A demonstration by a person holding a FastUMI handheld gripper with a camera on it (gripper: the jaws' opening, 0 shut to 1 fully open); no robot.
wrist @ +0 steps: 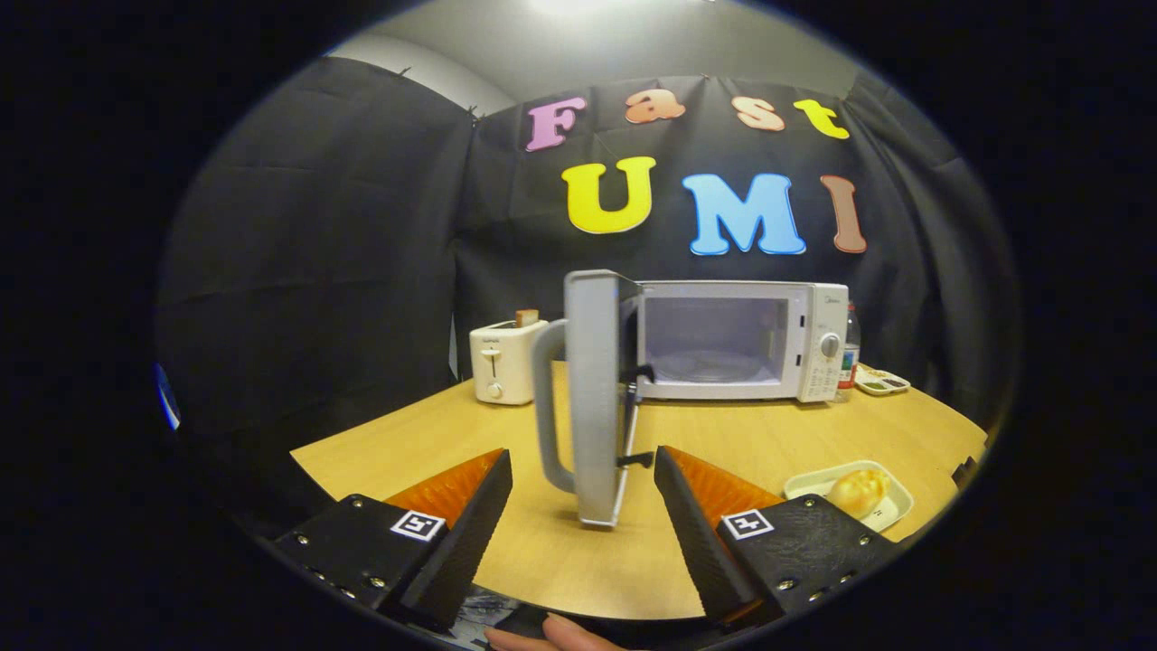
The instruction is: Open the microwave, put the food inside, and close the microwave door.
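Note:
A white microwave (737,339) stands at the back of the wooden table (777,443), its cavity showing a glass turntable. Its grey door (592,398) is swung wide open toward me, edge-on, with the curved handle (545,402) on its left side. The door's lower end hangs just ahead of and between my fingers. My gripper (583,466) is open and holds nothing. A bread roll (859,491) lies on a small white tray (890,517) on the table, just beyond my right finger.
A white toaster (504,362) with a slice in it stands left of the microwave. A bottle (850,353) and a small dish (881,382) of food sit to the microwave's right. A fingertip (551,635) of a hand shows below the fingers.

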